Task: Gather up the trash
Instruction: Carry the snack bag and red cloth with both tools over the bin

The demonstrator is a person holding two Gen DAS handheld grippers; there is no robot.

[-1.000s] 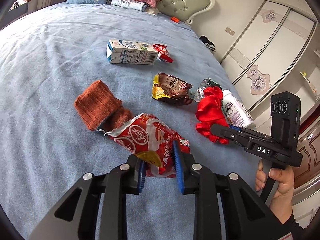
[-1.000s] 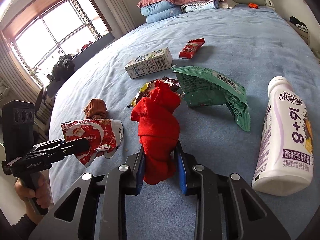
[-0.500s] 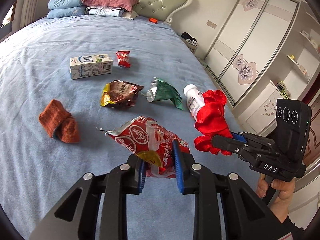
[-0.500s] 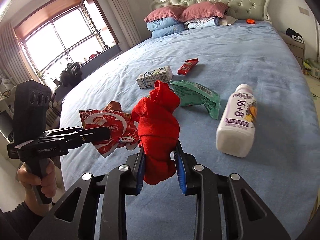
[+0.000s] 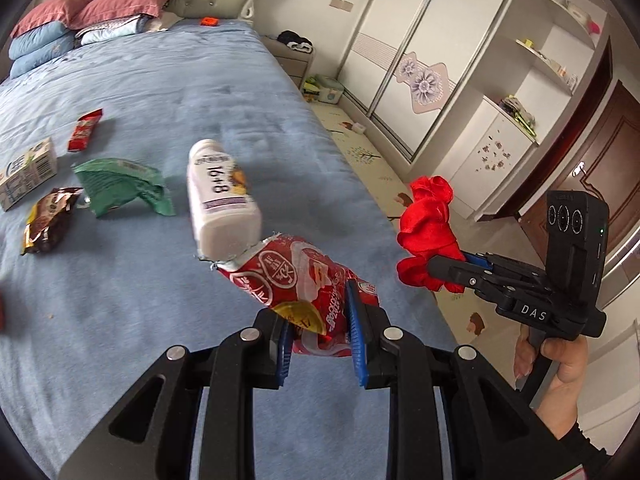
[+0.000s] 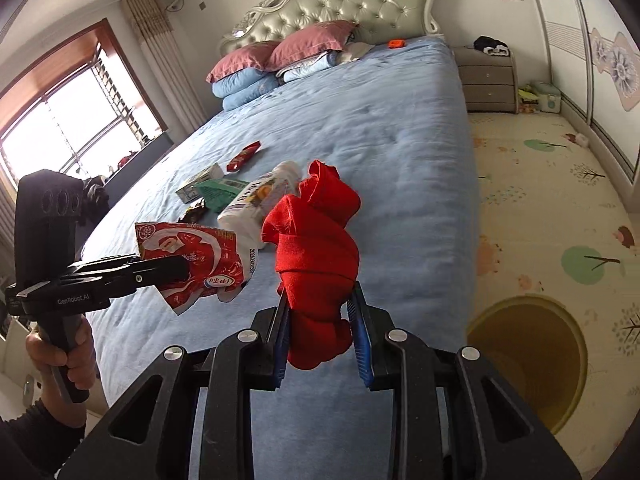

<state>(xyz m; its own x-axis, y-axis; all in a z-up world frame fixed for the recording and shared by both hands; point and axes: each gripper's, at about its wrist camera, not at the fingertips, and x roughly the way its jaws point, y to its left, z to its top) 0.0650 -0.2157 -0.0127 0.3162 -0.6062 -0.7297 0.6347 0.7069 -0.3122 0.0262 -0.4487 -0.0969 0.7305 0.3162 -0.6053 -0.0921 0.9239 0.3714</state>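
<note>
- Left gripper (image 5: 320, 322): jaws closed on a red wrapper (image 5: 296, 280), which is held in the air above the bed (image 5: 120, 300), near its right edge.
- Right gripper (image 6: 322, 338): jaws clamped on a bunched red cloth (image 6: 316, 252), lifted off the bed; in the left view it is seen out past the bed edge, over the floor mat (image 6: 540, 208).
- Both loads are clear of the bedding; the wrapper and the cloth are near each other but apart.
- A round yellow-rimmed bin (image 6: 528, 364) is seen on the floor just right of the bed, below the right gripper; it is judged to be the drop target. Contents cannot be told.
- Progress, judged: two items are picked up, none seen dropped yet; release into the bin is left.
- Still left on the bed: white bottle (image 5: 220, 200) lying on its side, green bag (image 5: 120, 188), brown wrapper (image 5: 50, 220), milk carton (image 5: 26, 172), small red packet (image 5: 85, 130).
- A small orange thing (image 5: 209, 21) lies by the pillows (image 5: 80, 20); whether it is trash cannot be told.
- Around: headboard (image 6: 340, 8), nightstand (image 6: 486, 80), wardrobe (image 5: 432, 60), window (image 6: 72, 120).
- Obstruction: nothing is seen between the grippers and the bin; only the bed edge has to be cleared by the left gripper.
</note>
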